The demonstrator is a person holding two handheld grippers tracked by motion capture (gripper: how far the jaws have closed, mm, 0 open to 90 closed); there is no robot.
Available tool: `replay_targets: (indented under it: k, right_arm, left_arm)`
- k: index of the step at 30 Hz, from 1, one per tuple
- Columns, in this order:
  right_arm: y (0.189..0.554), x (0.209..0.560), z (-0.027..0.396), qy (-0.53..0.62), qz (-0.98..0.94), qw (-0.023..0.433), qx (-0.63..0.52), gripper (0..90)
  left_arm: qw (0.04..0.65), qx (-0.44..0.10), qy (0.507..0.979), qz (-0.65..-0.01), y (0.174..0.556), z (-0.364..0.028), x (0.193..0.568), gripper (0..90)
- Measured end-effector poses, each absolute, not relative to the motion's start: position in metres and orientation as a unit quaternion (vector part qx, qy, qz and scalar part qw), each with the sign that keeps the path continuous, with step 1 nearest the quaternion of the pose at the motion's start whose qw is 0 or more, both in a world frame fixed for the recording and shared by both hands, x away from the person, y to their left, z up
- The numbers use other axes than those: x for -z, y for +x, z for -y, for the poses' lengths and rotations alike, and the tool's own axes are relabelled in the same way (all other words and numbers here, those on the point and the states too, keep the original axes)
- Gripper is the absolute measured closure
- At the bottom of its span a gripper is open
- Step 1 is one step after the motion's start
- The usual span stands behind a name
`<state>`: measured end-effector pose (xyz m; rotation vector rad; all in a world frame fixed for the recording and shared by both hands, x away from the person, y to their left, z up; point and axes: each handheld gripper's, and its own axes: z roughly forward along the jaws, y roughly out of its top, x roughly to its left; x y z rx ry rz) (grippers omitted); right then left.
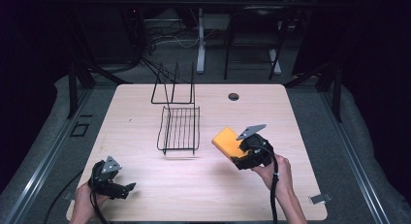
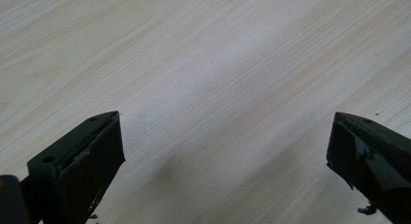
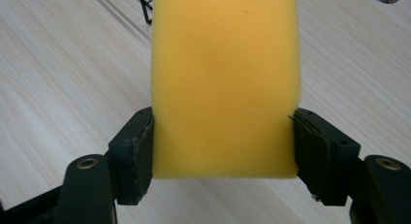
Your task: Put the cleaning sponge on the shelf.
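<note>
Sponge (image 3: 225, 83), plain yellow foam (I read no writing), sits pinched in my right gripper (image 1: 241, 155) over the table (image 1: 145, 185), right of the wire rack (image 1: 179, 128); my left gripper (image 1: 127, 189) gapes, near left.

No text, labels, brands or numbers can be read.

A lab or test room, by the look of it: a bare wooden table (image 1: 145, 107) stands on grey carpet inside a dark metal frame (image 1: 72, 88). Behind the table, loose cables (image 1: 160, 37) trail over the floor beside a white desk leg (image 1: 200, 40), and darkness surrounds it.
</note>
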<state>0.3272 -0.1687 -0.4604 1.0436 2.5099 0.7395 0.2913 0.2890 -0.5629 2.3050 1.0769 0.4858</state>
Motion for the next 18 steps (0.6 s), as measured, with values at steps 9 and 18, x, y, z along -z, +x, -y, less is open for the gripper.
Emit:
replay_targets:
  k: [9,18]
  right_arm:
    - [0.336,0.461,0.156,0.356,-0.882,0.156,-0.265,30.8]
    - [0.34,0.455,0.144,0.346,-0.885,0.161,-0.265,31.1]
  left_arm:
    - [0.275,-0.176,0.855,-0.402,0.292,-0.289,0.564,0.0]
    - [0.275,-0.177,0.856,-0.401,0.292,-0.289,0.564,0.0]
